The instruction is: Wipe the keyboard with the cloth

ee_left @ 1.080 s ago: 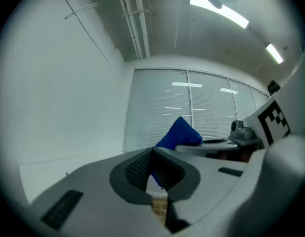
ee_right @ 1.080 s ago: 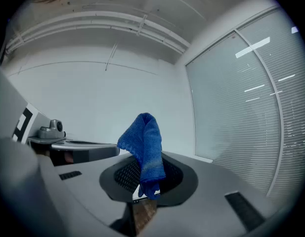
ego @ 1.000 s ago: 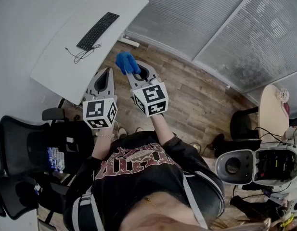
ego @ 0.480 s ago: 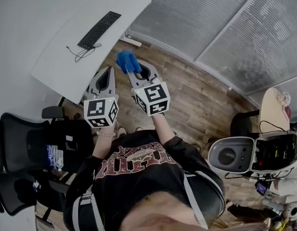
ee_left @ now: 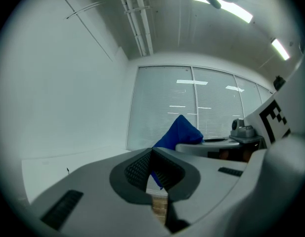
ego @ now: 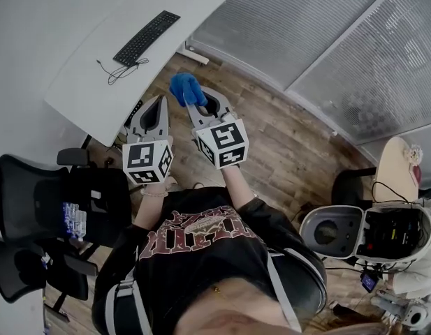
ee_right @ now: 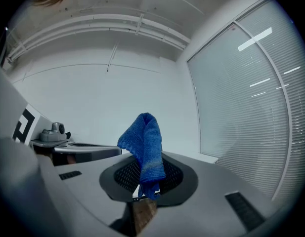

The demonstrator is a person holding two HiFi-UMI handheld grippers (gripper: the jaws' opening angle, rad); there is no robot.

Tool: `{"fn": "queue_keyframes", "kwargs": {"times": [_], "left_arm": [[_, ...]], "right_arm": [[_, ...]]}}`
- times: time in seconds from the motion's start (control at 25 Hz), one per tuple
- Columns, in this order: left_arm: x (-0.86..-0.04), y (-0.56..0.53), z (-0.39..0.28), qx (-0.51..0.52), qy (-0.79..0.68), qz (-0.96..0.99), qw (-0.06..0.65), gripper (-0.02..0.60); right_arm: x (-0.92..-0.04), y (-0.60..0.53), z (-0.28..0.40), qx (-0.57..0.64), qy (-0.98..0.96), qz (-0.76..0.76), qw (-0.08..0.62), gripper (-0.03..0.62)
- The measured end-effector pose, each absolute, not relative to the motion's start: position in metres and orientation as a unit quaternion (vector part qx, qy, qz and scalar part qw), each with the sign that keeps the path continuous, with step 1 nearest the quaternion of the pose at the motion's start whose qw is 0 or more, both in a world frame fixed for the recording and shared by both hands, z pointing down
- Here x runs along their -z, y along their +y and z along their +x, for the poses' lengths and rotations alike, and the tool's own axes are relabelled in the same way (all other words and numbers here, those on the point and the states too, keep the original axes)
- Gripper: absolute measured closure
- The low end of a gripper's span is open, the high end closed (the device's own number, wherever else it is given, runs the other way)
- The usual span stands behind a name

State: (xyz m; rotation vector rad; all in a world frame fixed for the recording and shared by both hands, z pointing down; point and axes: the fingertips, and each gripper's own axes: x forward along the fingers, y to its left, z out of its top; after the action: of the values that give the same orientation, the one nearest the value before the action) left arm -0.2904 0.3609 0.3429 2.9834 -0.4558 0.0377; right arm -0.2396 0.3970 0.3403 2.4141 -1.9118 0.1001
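Blue cloth upright, clamped in right gripper

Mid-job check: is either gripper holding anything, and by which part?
The right gripper is shut on the blue cloth, pinching its lower end; the rest bunches up beyond the jaws. The left gripper is shut with nothing in it.

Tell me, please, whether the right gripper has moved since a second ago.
No, not noticeably: the right gripper, shut on the cloth, sits the same gap from the desk.
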Motion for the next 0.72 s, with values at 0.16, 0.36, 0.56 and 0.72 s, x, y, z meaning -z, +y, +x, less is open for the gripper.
{"fn": "queue_keyframes", "kwargs": {"times": [0.16, 0.36, 0.56, 0.72], "left_arm": [[-0.346, 0.348, -0.281, -0.016, -0.151, 0.986, 0.063, 0.549], [-0.349, 0.323, -0.268, -0.017, -0.149, 0.986, 0.065, 0.549], [-0.350, 0.290, -0.244, -0.020, -0.142, 0.988, 0.061, 0.548], [-0.355, 0.264, -0.229, -0.024, -0.129, 0.989, 0.066, 0.549]], "right_arm": [[-0.343, 0.384, -0.230, -0.036, -0.621, 0.783, 0.030, 0.530], [-0.346, 0.361, -0.217, -0.040, -0.619, 0.784, 0.031, 0.530], [-0.348, 0.327, -0.197, -0.045, -0.615, 0.786, 0.036, 0.530], [-0.351, 0.301, -0.185, -0.048, -0.609, 0.790, 0.039, 0.530]]}}
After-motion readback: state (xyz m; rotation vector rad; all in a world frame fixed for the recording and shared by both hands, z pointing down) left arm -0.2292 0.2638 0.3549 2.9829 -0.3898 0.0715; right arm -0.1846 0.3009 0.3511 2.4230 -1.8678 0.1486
